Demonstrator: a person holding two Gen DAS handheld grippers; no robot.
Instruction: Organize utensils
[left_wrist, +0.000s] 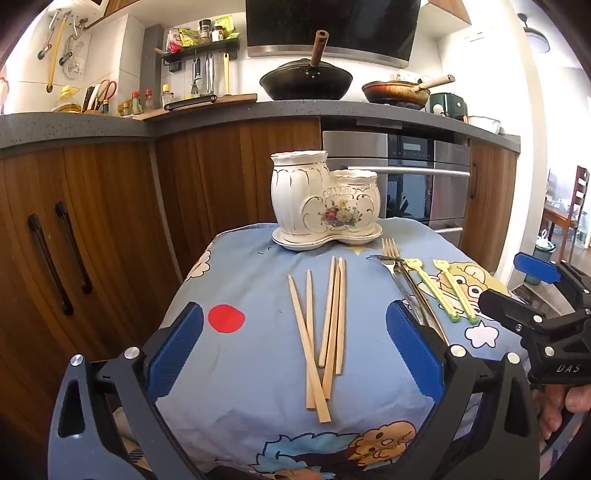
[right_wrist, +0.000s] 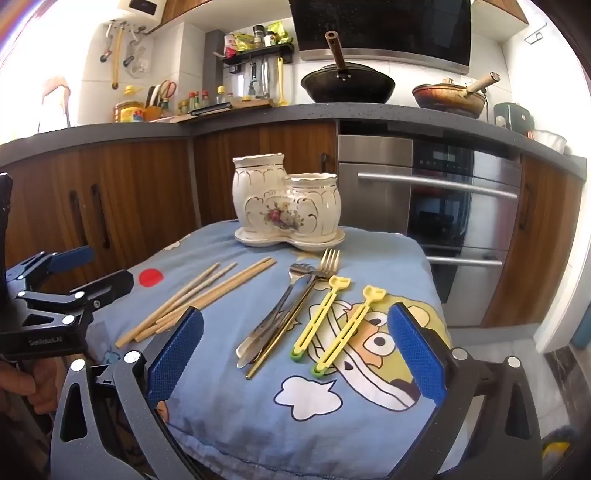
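On the tabletop draped in a blue cartoon-print cloth (left_wrist: 258, 387), three groups of utensils lie in a row in front of a cream ceramic double-pot utensil holder with gilt lines and a flower motif (left_wrist: 325, 199), which stands on its matching saucer at the far edge.

Furthest left is a loose bundle of pale wooden chopsticks (left_wrist: 325, 325). Their long axis runs roughly away from the left gripper (left_wrist: 295, 350), whose blue-padded jaws stand wide apart and empty, with the chopsticks lying between and just ahead of them. The near ends cross one another, so a grasp there would likely gather several at once.

In the middle lie metal forks, silver and gold-toned (right_wrist: 288, 310), stacked over one another, tines toward the holder.

To the right are two yellow plastic clip-like sticks with green ends (right_wrist: 340, 325), side by side and parallel, slanting toward the holder. The right gripper (right_wrist: 295, 350), jaws likewise wide and holding nothing, faces the forks and the yellow sticks, both lying between its pads.

Nothing is in the holder yet as far as can be seen. By nearness, the chopsticks fall to the left hand, the forks and yellow sticks to the right.
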